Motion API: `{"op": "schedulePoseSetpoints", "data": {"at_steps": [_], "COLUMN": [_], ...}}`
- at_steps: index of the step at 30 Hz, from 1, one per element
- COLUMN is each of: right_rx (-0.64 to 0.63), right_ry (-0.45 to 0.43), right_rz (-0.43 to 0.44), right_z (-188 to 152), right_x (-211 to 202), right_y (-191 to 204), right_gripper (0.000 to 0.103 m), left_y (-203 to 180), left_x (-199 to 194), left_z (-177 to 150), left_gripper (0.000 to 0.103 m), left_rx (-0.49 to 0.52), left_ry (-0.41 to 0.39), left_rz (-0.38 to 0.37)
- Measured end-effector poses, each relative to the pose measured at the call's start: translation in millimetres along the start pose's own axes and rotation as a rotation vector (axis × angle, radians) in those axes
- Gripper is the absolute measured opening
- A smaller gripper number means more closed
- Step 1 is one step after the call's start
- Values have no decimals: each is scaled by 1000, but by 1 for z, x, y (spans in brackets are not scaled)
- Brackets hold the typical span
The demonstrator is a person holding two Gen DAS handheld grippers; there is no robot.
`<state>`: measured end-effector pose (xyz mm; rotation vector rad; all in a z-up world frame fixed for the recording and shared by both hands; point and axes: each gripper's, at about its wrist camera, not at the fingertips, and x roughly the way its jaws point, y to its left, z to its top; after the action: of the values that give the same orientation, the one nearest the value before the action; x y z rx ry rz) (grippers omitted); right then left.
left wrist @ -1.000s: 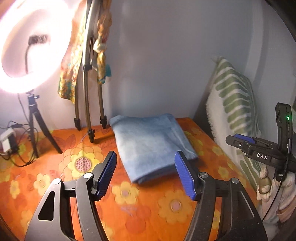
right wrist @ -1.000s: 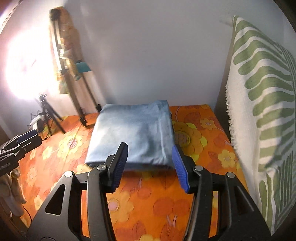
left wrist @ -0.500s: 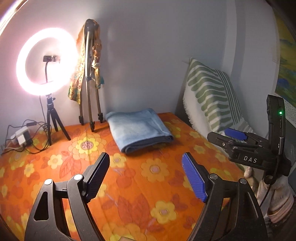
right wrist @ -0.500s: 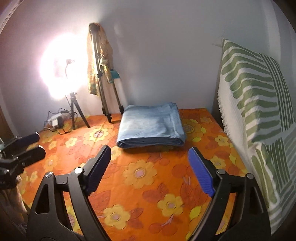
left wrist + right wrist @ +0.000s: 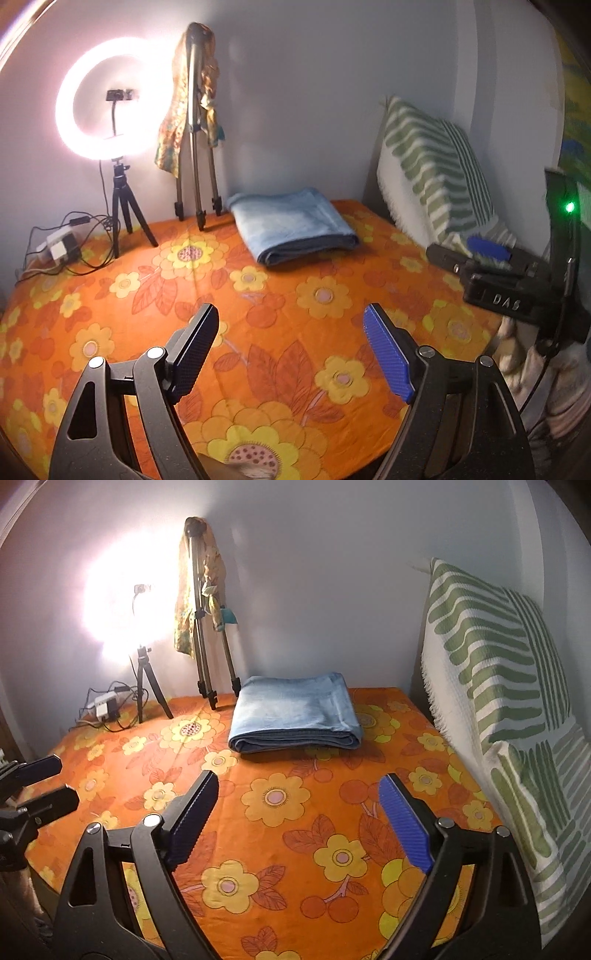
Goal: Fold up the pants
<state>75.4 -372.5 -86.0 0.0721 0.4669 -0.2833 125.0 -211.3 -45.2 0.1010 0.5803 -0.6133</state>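
The pants (image 5: pixel 295 710) lie folded flat, upper centre of the frame, on the flowered sheet (image 5: pixel 295 830) near the wall. The left gripper (image 5: pixel 291 350) gapes empty; the right gripper (image 5: pixel 299 827), also empty, is opening wider, apparently finished.

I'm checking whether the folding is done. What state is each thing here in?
pants: folded into a flat stack, lying on the bedspread, untouched
left gripper: open, nothing between the pads
right gripper: jaws opening, nothing between them
ring light: switched on
striped pillow: upright, leaning at the bed's side
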Motion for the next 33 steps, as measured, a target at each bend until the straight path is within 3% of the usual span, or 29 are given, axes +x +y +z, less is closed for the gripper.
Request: {"op": "schedulePoseSetpoints", "data": {"at_steps": [2,11,33], "right_rx": [-25,-112,-70], "right_ry": [-17,3,14], "right_rz": [-8,9,-7], "right_z": [-2,-11,-16], "right_x": [-2,4,2], "right_y": [7,28,19], "right_gripper": [101,103,103], "left_y": [3,14,17], "left_x": [1,6,-3], "left_z": [-5,-16,-15], "left_gripper": [81,81,81], "left_rx": [-4,-33,-51], "left_ry": [6,37,6], "left_rz": [6,15,29]}}
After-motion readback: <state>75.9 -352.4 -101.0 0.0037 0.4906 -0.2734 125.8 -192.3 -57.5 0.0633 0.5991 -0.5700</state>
